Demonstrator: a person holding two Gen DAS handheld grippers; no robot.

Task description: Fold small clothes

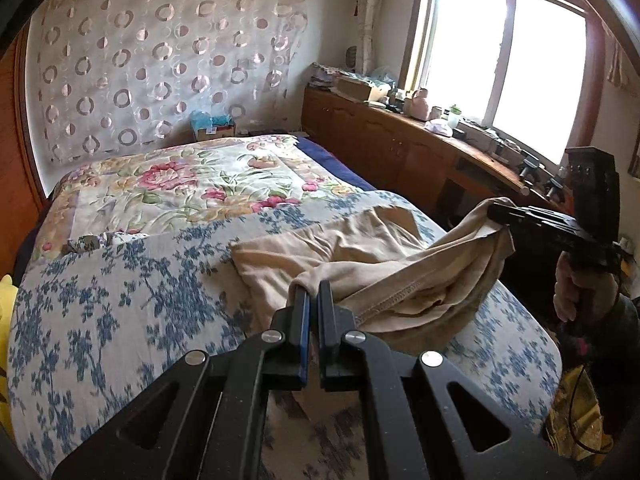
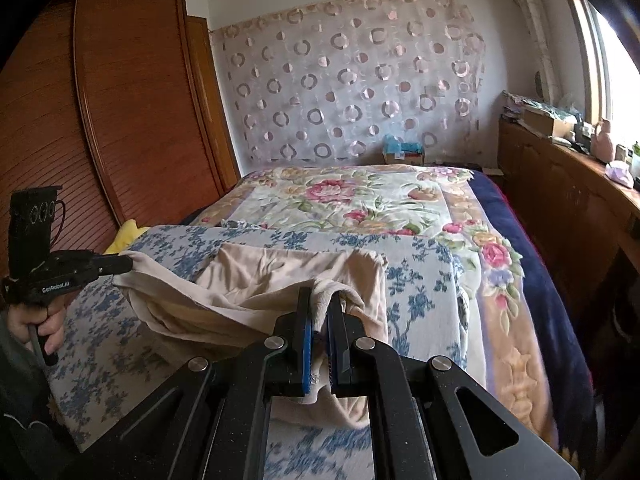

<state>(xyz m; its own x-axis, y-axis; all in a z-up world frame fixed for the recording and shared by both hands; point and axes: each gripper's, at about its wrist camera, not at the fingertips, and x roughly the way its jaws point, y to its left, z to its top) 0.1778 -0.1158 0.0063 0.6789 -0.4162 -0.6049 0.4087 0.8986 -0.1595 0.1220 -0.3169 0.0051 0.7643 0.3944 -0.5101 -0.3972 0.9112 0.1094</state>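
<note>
Beige garment (image 1: 360,264) is pinched at two points and part-lifted off the bed (image 1: 120,300).

Left gripper (image 1: 314,292): jaws nearly together, clamped on a bunched edge of the garment, stitched hem running just to its right. Same gripper shows at the left of the right wrist view (image 2: 120,265), tip on a corner of the cloth, person's left hand (image 2: 44,328) around the handle below.

Right gripper (image 2: 320,300): jaws closed on a ribbed fold of the garment, cloth squeezed between the blue pads and hanging below them. In the left wrist view it sits at right (image 1: 496,213), holding a raised corner, right hand (image 1: 576,292) on its grip.

Cloth sags between the two grippers; its far part lies flat on the blue-and-white floral sheet (image 2: 416,276). Yellow item (image 2: 124,236) at the sheet's left edge.

Beyond that: floral quilt (image 1: 180,188) over the rest of the bed, dark blue cover (image 2: 532,240) along its right side. Cardboard box (image 2: 404,154) at the head, against a sheer curtain with circles (image 1: 160,60). Wooden wardrobe (image 2: 120,100) on the left. Wooden counter (image 1: 400,136) on the right under the window (image 1: 500,60), cluttered with small items too small to make out.
</note>
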